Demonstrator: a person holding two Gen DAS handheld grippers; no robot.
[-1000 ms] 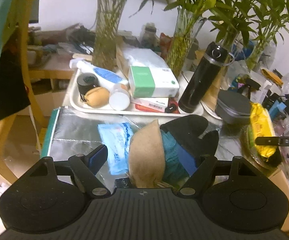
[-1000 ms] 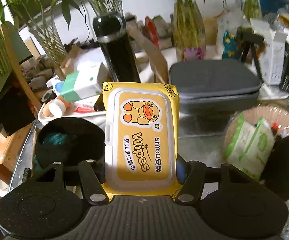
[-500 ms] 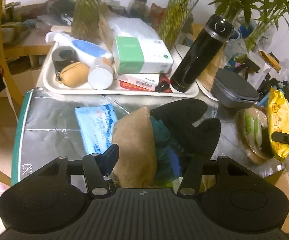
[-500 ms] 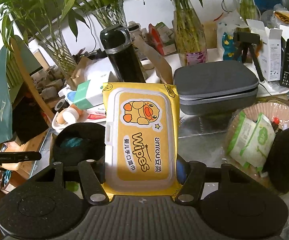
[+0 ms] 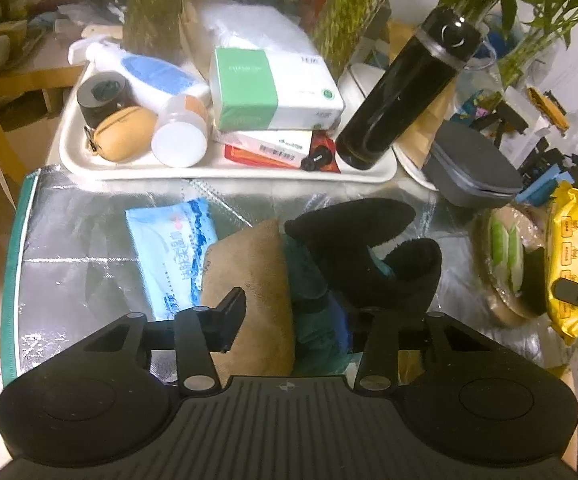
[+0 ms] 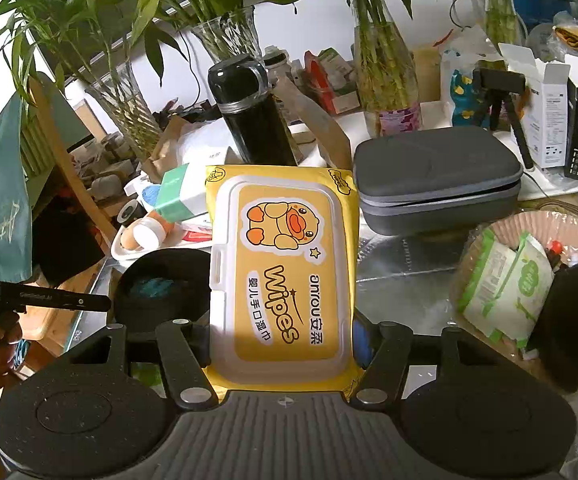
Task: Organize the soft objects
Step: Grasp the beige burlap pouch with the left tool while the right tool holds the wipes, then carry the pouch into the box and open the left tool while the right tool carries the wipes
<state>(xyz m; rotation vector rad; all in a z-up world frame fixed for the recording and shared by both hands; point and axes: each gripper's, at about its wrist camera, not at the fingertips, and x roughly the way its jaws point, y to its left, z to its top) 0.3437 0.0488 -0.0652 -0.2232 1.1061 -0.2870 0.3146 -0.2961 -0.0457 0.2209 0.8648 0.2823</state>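
The left gripper [image 5: 289,312] points down at a heap of soft things on the silver-covered counter [image 5: 89,248]. Its jaws have just been closing around the heap: a tan pouch [image 5: 253,280] and a teal cloth [image 5: 313,304] sit between them, with the left finger [image 5: 229,312] against the tan pouch's side. The right finger is hidden behind a black fleece piece [image 5: 369,256], so whether the pads truly press cannot be told. A blue wipes pack [image 5: 173,248] lies flat on the counter just left of the heap, partly under the tan pouch. Behind them a white tray [image 5: 225,170] holds a green and white box [image 5: 273,88], a black flask [image 5: 401,92] and small containers.

The right gripper [image 6: 283,336] is closed on a yellow wipes pack [image 6: 281,264] with a duck on its lid, held up above the counter. To its right a basket [image 6: 529,224] holds a green wipes pack [image 6: 505,284] and a dark soft item [image 6: 565,320]. A grey zip case [image 6: 437,176] lies behind.
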